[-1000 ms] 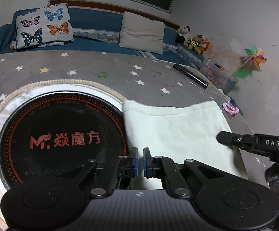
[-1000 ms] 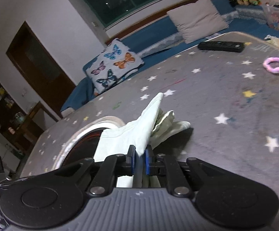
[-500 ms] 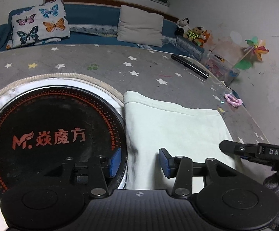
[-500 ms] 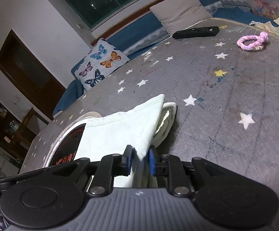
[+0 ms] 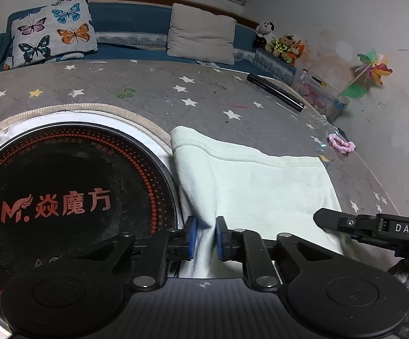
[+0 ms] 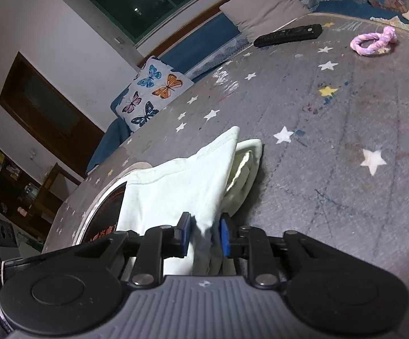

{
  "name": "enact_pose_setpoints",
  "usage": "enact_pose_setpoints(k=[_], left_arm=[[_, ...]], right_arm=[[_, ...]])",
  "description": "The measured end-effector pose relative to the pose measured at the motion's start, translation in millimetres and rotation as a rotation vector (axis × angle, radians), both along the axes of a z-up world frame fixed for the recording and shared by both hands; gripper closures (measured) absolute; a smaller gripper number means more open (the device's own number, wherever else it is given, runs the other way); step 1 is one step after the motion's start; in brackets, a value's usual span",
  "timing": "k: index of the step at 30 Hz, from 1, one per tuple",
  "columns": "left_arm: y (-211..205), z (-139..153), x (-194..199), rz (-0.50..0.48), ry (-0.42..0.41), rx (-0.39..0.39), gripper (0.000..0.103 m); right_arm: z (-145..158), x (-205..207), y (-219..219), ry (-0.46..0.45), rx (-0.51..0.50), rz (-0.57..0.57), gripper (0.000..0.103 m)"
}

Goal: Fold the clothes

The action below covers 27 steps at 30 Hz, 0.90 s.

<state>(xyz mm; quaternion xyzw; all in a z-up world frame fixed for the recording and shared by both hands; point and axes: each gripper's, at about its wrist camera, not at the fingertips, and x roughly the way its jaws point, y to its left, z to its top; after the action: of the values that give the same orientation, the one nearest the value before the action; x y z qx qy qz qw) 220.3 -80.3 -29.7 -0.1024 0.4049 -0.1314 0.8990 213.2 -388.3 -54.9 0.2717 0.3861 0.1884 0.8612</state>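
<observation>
Currently, left claw [image 5: 204,234], wide open half a second ago, has narrowed around the near edge of the pale garment [image 5: 261,186] folded on the table [image 5: 147,96]; right claw [image 6: 204,234] has loosened, cloth slack between parted fingers. Judgement: regrip under way.

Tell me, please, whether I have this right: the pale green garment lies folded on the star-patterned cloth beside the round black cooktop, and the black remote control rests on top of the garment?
Not quite. The black remote control lies apart from the pale green garment, on the bare star-patterned cloth near the far edge, as the left wrist view shows. The rest stands: the garment lies folded beside the round black cooktop.
</observation>
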Motion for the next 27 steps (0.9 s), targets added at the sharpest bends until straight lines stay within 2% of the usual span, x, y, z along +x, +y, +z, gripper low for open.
enact_pose_setpoints(k=[3,9,21,26,27], left_arm=[[-1.7,4.2,-1.3,-0.004,-0.005,-0.003,0.095],[-9.4,14.7,-2.4,-0.016,-0.022,-0.016,0.097],[-40.7,28.0,14.6,-0.040,-0.039,-0.036,0.097],[-39.0,24.1,17.4,-0.023,-0.024,-0.023,0.096],[-38.0,23.2,17.7,-0.018,-0.021,-0.020,0.094]], right_arm=[[2.5,-0.3,-1.2,-0.007,0.010,-0.005,0.092],[17.7,-1.8,-2.3,-0.050,0.000,-0.002,0.093],[51.9,10.4,-18.7,-0.119,-0.075,-0.040,0.094],[48.9,19.4,-21.8,-0.108,-0.119,-0.048,0.094],[45.9,21.6,-22.0,-0.098,-0.125,-0.049,0.094]])
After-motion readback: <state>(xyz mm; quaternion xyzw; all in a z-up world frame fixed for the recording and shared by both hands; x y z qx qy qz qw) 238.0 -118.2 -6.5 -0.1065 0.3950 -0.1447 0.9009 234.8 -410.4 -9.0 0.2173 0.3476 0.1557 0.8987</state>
